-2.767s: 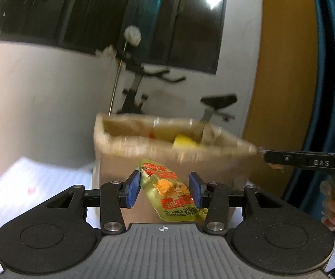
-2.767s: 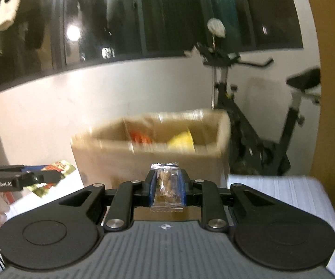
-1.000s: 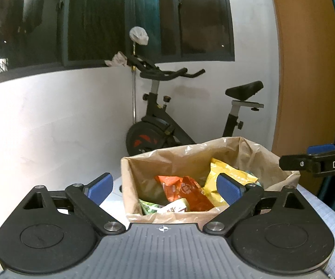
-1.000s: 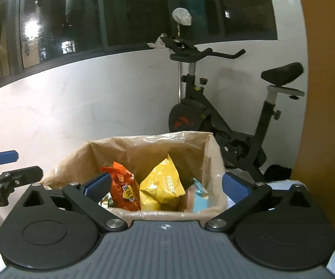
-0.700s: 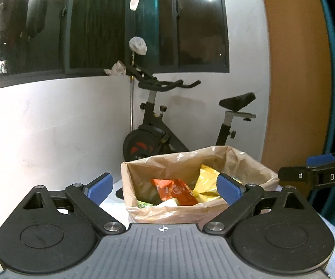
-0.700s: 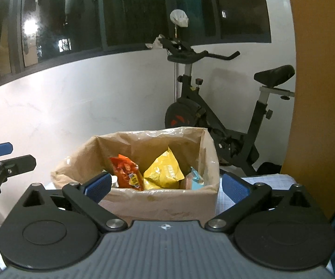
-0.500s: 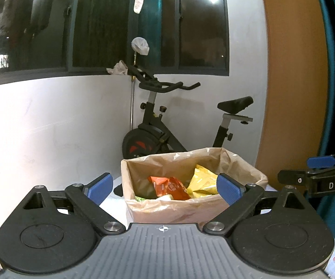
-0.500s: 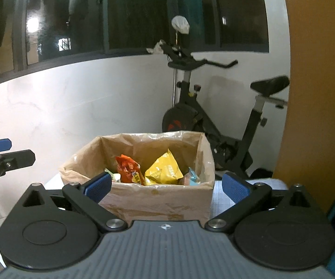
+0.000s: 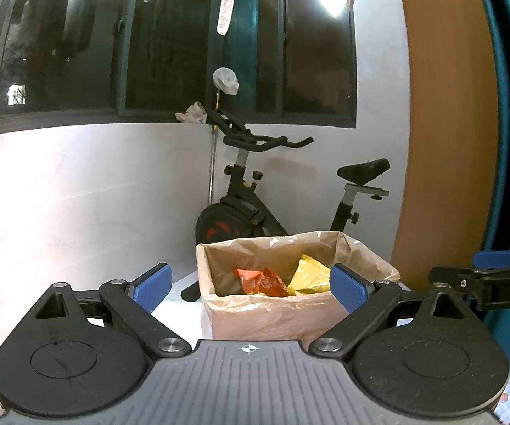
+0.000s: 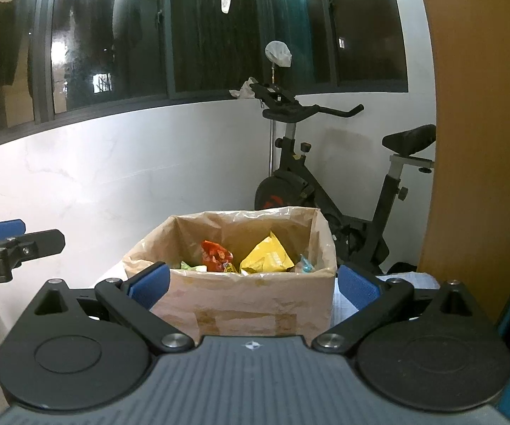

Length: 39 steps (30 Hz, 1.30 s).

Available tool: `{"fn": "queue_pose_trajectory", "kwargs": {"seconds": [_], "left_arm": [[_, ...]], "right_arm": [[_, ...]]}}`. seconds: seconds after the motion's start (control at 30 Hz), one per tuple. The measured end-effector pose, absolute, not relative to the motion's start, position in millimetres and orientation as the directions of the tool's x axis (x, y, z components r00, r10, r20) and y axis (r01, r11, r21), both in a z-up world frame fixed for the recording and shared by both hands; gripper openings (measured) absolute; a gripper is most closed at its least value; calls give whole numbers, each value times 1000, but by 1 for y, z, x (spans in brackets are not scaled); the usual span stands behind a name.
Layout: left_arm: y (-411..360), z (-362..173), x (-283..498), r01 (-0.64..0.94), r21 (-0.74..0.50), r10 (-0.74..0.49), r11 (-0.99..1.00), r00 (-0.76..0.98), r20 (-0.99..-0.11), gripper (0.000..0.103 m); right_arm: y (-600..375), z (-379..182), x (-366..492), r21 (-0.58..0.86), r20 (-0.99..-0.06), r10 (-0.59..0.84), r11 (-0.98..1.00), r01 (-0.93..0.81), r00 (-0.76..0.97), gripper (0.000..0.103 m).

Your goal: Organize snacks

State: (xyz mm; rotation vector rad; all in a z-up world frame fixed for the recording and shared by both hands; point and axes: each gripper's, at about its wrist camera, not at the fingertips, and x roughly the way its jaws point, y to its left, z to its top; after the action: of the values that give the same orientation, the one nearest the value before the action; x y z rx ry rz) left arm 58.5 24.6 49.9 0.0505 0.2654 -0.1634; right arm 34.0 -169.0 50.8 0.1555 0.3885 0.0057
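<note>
The left tongs (image 9: pixel 251 285) and right tongs (image 10: pixel 251 285) hang released and empty, side by side. The snack-filled box (image 10: pixel 255 304) stands on the bench straight ahead of both, nearer the right pair, its long side facing them, orange packet (image 10: pixel 214 255) left of yellow packet (image 10: pixel 267 258).

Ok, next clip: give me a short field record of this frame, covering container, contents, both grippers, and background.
container: cardboard box with plastic liner, open top
contents: orange packet, yellow packet, green packet, small blue packet
left gripper: open, nothing between the fingers
right gripper: open, nothing between the fingers
position: both grippers in front of the box, apart from it
background: exercise bike behind the box, dark window
</note>
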Motion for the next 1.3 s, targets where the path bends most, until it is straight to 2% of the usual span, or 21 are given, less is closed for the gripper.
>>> {"fn": "queue_pose_trajectory", "kwargs": {"seconds": [1.3], "left_arm": [[28, 45, 52, 143, 14, -134, 990, 952, -277, 97]], "right_arm": [[-168, 48, 30, 145, -374, 32, 989, 24, 927, 103]]}}
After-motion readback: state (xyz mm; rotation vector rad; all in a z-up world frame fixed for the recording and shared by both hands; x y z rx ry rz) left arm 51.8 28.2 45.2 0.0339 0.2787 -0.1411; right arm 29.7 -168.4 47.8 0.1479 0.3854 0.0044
